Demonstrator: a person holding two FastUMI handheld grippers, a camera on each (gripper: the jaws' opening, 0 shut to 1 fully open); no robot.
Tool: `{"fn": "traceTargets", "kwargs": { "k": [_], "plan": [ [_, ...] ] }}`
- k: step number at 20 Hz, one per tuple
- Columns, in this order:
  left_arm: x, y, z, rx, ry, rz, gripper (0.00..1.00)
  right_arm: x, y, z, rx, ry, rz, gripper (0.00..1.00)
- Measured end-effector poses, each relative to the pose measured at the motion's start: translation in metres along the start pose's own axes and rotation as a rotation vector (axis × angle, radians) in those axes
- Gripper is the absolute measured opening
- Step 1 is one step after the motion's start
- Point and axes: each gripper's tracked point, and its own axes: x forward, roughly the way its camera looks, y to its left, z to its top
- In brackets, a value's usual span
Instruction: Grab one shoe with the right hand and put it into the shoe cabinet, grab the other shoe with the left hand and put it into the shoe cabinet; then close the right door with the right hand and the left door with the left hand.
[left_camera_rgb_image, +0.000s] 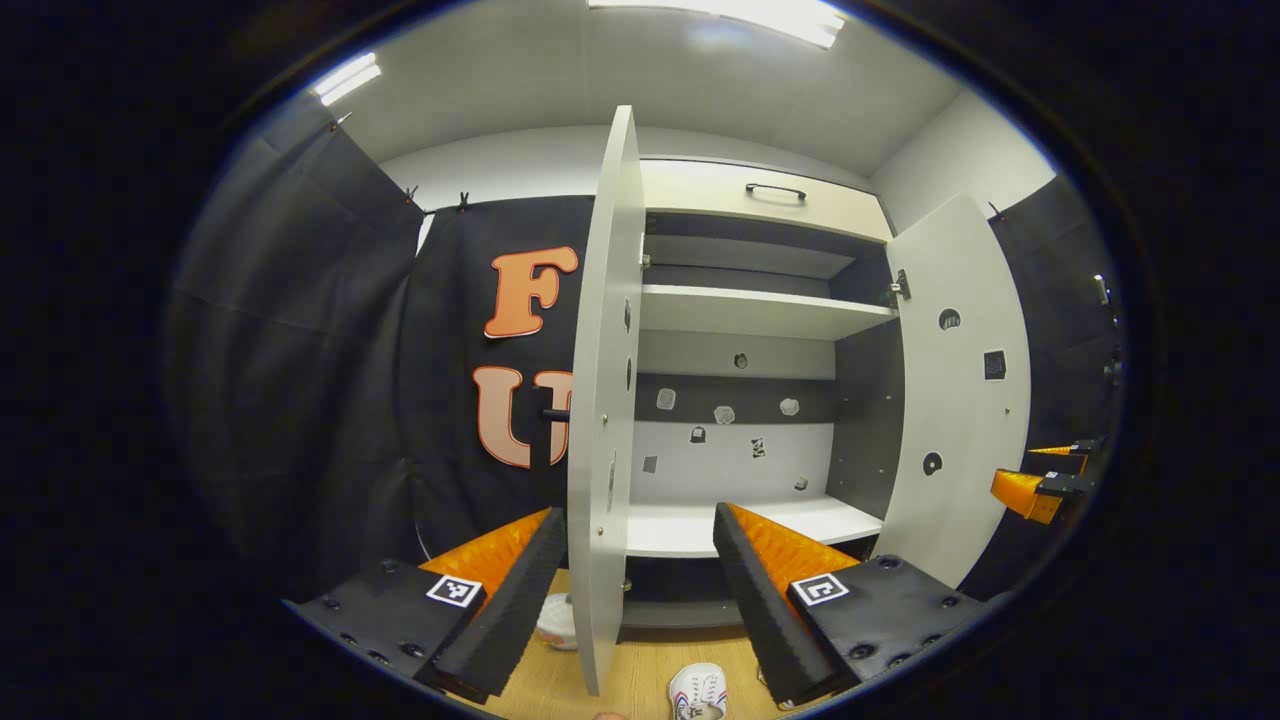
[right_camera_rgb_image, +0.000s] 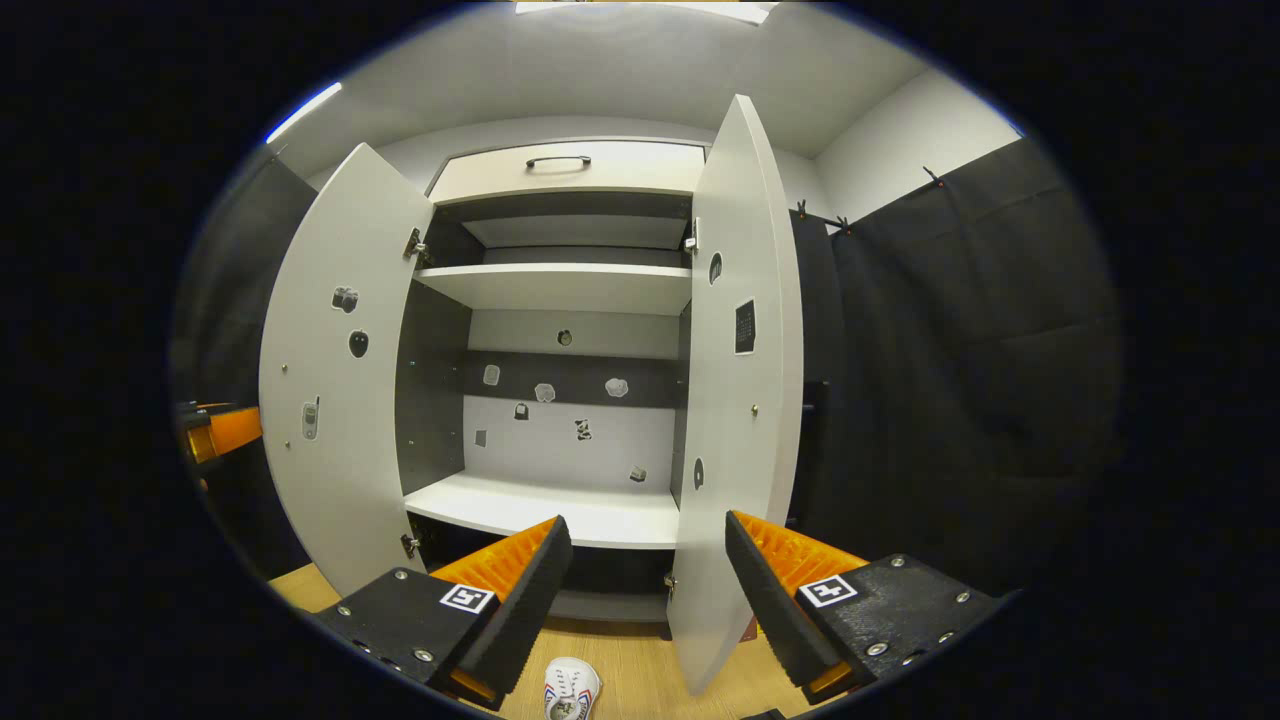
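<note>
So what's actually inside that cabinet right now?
No shoes yet. The cabinet stands open with bare white shelves and small stickers on its back wall. Both shoes lie on the floor in front. The lowest compartment is too dark to see into.

both tools, left tool (left_camera_rgb_image: 635, 560) and right tool (right_camera_rgb_image: 645, 565), point forward, fingers spread apart, empty.

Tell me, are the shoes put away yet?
Not yet. Nothing looks done: one white shoe and another lie on the floor, and both cabinet doors stand open. The left gripper and right gripper are open, holding nothing. Everything is left.
</note>
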Motion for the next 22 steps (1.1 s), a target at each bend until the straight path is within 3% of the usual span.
{"fn": "traceTargets", "kwargs": {
  "k": [10,22],
  "plan": [
    [0.002,0.006,-0.006,-0.003,0.010,0.014,0.96,0.019,0.034,-0.109,-0.026,0.148,0.054,0.95],
    [-0.008,0.021,-0.012,0.028,0.030,0.057,0.96,0.019,0.062,-0.340,-0.098,0.502,0.100,0.95]
  ]
}}
